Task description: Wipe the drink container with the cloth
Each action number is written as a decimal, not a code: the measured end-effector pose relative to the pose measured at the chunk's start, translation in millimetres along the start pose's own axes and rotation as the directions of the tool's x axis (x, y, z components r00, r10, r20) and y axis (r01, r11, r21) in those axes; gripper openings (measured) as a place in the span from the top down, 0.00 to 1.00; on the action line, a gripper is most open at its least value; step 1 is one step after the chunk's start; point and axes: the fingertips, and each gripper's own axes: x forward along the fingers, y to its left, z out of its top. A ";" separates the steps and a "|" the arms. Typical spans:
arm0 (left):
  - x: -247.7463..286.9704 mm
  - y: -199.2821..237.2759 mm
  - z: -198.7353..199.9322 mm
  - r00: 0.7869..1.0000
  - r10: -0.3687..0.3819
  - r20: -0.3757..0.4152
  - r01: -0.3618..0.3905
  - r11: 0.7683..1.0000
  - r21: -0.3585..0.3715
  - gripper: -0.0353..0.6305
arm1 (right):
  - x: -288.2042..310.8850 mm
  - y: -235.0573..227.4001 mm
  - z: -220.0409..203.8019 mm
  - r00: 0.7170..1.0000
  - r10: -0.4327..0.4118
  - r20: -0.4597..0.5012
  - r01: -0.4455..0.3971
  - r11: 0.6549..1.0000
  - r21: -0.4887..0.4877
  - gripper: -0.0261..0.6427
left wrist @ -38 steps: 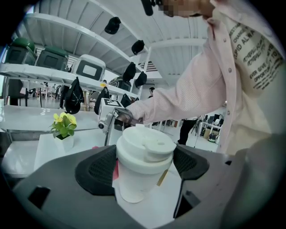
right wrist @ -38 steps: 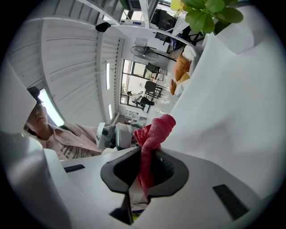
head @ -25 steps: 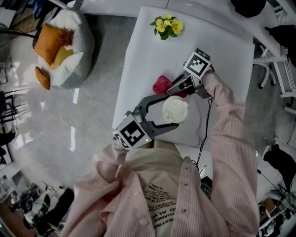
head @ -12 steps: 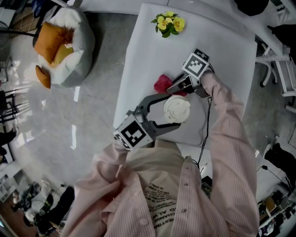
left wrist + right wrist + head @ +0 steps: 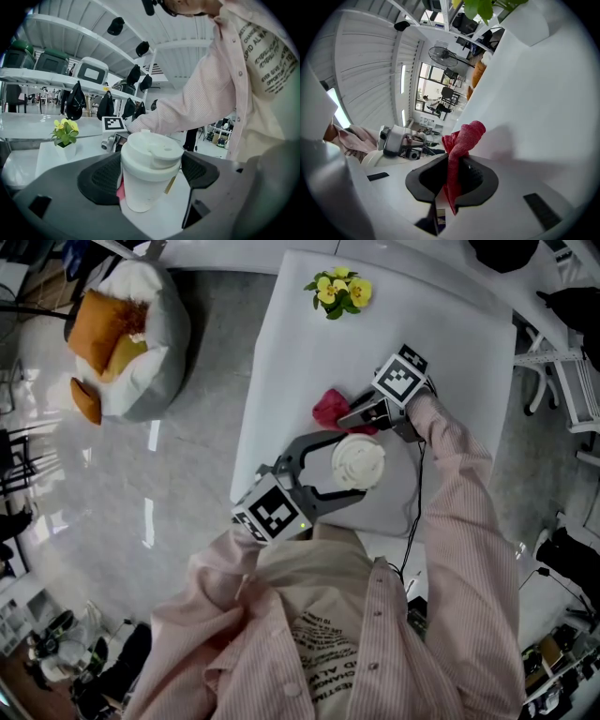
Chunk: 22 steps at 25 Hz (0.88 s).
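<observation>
Left gripper point(image 5: 353, 463) is clamped on the white lidded cup point(image 5: 357, 461), one pad on each side of the body just below the lid. Judged as a steadying hold, so the cup does not slide or tip while it gets rubbed. The cup is upright on the white tabletop point(image 5: 300, 343), close to the near edge and a bit left of its middle. Right gripper point(image 5: 349, 418) has its jaws pinched tight on a red cloth point(image 5: 459, 150). The cloth is gripped mid-fold, with a bunched end sticking out past the tips and a tail hanging behind, so the loose wad is what can be pressed to the cup. The cloth is on the far-left side of the cup. In the left gripper view, red shows right at the cup's lower wall, just beside it, but contact can't be confirmed. Wiping looks to be starting or under way on that far side; the near side and lid look untouched by the cloth now. The next move likely needs the wad dragged around the wall while the left grip stays firm. A small pot of yellow flowers point(image 5: 337, 292) sits near the far edge, well apart and out of the way.
</observation>
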 end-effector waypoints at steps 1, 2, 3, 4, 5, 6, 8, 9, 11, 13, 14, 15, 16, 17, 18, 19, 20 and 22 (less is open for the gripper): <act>0.0 0.0 -0.5 1.000 -0.001 -0.004 0.001 1.000 0.005 0.38 | -1.8 0.5 0.4 1.000 -0.007 0.016 0.007 1.000 -0.007 0.90; -0.2 0.1 -0.7 1.000 0.000 -0.007 0.000 1.000 0.012 0.38 | -3.8 1.0 1.3 0.999 -0.017 0.034 0.017 1.000 -0.017 0.90; -0.7 0.2 -0.9 1.000 0.003 -0.011 -0.003 1.000 0.018 0.38 | -6.1 1.5 2.5 0.998 -0.029 0.055 0.031 0.999 -0.030 0.90; -1.1 0.3 -0.9 1.000 0.007 -0.014 -0.006 1.000 0.023 0.38 | -8.8 2.1 4.0 0.996 -0.044 0.080 0.047 0.998 -0.044 0.90; -1.5 0.4 -0.7 1.000 0.011 -0.015 -0.010 1.000 0.025 0.38 | -11.9 2.8 5.2 0.992 -0.059 0.109 0.066 0.996 -0.060 0.90; -2.2 0.5 -0.4 1.000 0.015 -0.014 -0.015 1.000 0.022 0.38 | -15.5 4.0 6.7 0.987 -0.073 0.142 0.085 0.994 -0.076 0.90; -5.2 1.6 0.6 1.000 0.027 -0.010 -0.027 1.000 0.003 0.38 | -24.1 9.6 12.6 0.969 -0.094 0.228 0.123 0.986 -0.115 0.90; -7.6 2.4 1.9 0.999 0.033 -0.003 -0.033 0.999 -0.007 0.38 | -29.5 13.0 16.8 0.955 -0.105 0.276 0.147 0.980 -0.135 0.90; -13.5 3.9 5.9 0.999 0.042 0.018 -0.042 0.999 -0.019 0.38 | -41.3 20.2 23.7 0.920 -0.135 0.367 0.210 0.962 -0.172 0.90; -20.7 4.9 10.2 0.998 0.050 0.035 -0.049 0.998 -0.026 0.38 | -52.9 29.4 28.9 0.879 -0.162 0.448 0.276 0.940 -0.202 0.90; -24.8 4.9 11.6 0.998 0.055 0.040 -0.054 0.998 -0.031 0.38 | -58.1 34.8 31.1 0.857 -0.174 0.485 0.309 0.926 -0.214 0.90; -29.0 5.1 12.8 0.997 0.063 0.044 -0.061 0.997 -0.037 0.38 | -62.9 40.4 32.8 0.834 -0.186 0.519 0.344 0.911 -0.226 0.90; -33.1 5.5 14.3 0.996 0.073 0.048 -0.071 0.997 -0.044 0.38 | -67.4 45.8 33.9 0.811 -0.199 0.550 0.379 0.895 -0.235 0.90; -36.7 6.1 16.0 0.995 0.084 0.055 -0.081 0.995 -0.050 0.38 | -71.8 50.6 34.5 0.787 -0.215 0.578 0.415 0.878 -0.238 0.90; -39.8 6.8 17.7 0.994 0.094 0.062 -0.090 0.994 -0.057 0.38 | -76.0 54.9 34.6 0.762 -0.232 0.604 0.450 0.861 -0.236 0.90; -42.2 7.4 19.1 0.993 0.102 0.066 -0.098 0.993 -0.061 0.38 | -80.3 58.9 34.2 0.734 -0.250 0.632 0.485 0.844 -0.229 0.90; -44.1 7.8 20.4 0.992 0.108 0.069 -0.104 0.993 -0.063 0.38 | -84.9 63.2 33.5 0.701 -0.268 0.661 0.520 0.826 -0.216 0.90; -47.0 7.9 24.5 0.990 0.117 0.073 -0.113 0.992 -0.055 0.38 | -95.9 73.7 30.8 0.620 -0.299 0.726 0.590 0.787 -0.180 0.90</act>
